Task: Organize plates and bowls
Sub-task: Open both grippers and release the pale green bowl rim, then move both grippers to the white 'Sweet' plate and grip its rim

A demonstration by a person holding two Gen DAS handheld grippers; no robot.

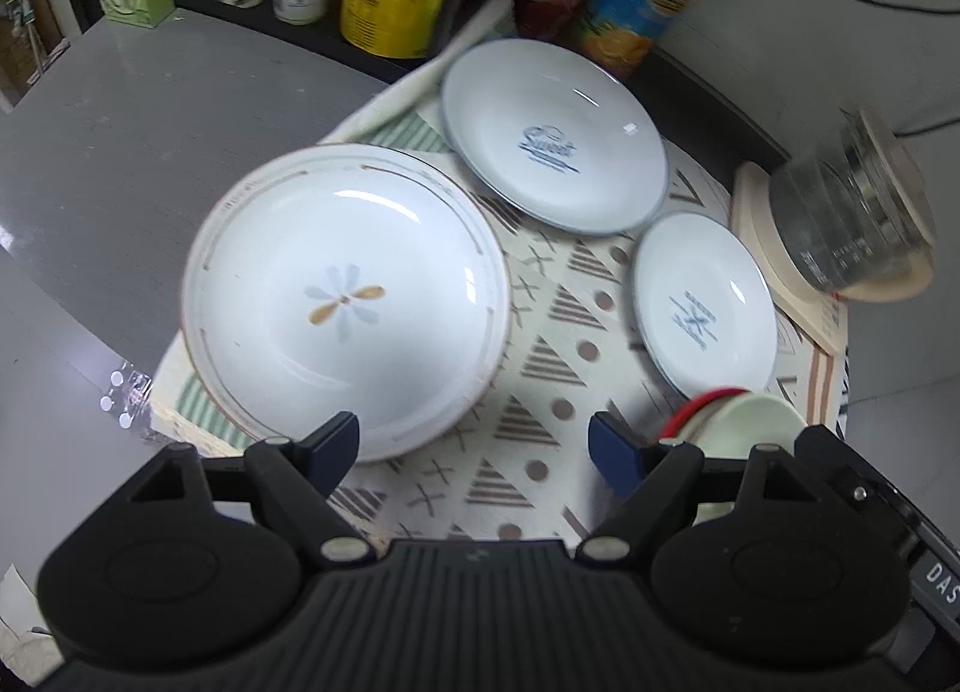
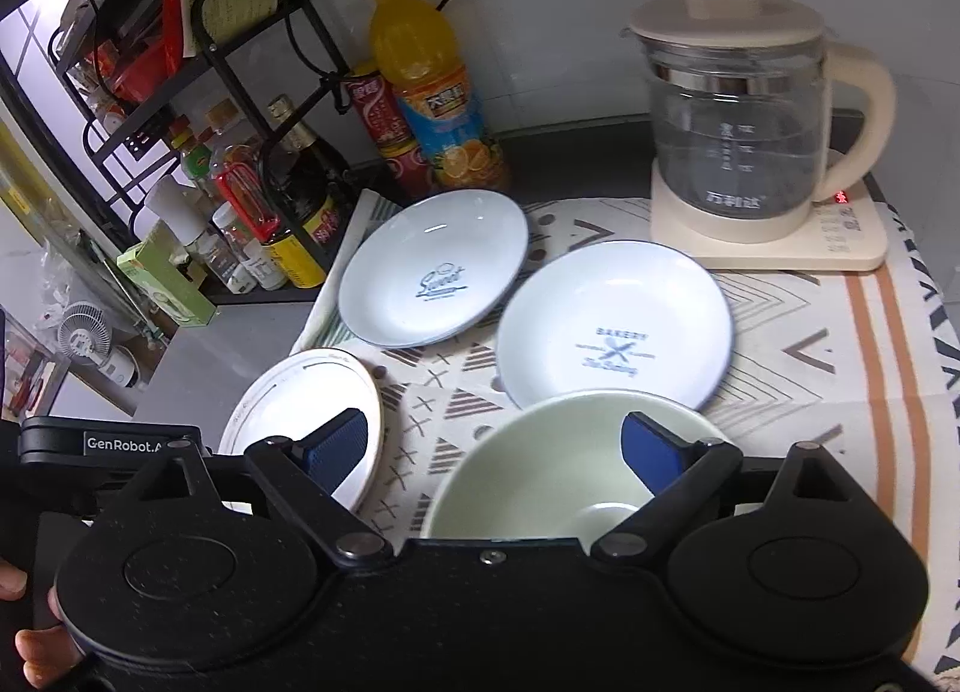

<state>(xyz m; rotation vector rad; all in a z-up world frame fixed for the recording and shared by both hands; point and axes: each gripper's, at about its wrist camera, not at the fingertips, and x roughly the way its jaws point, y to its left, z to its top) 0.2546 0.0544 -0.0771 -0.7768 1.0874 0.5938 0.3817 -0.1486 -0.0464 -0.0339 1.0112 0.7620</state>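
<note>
We work at a grey counter (image 1: 120, 164) against a tiled wall, with a patterned cloth (image 1: 540, 344) spread over part of it. On the cloth lie three plates apart from each other: a flower plate (image 1: 345, 302), a "Sweet" plate (image 1: 552, 134) and a "Bakery" plate (image 2: 615, 335). A green bowl (image 2: 540, 470) stands just in front of the "Bakery" plate. Both the left gripper (image 1: 474, 443) and the right gripper (image 2: 498, 449) have their jaws released and hold nothing; the bowl rim sits between the right jaws, untouched. We judge nothing is stacked yet. The flower plate hangs over the cloth edge, so a push there may tip it. A kettle (image 2: 744, 110) and bottles (image 2: 420, 80) stand near, and a wide swing could hit them.
</note>
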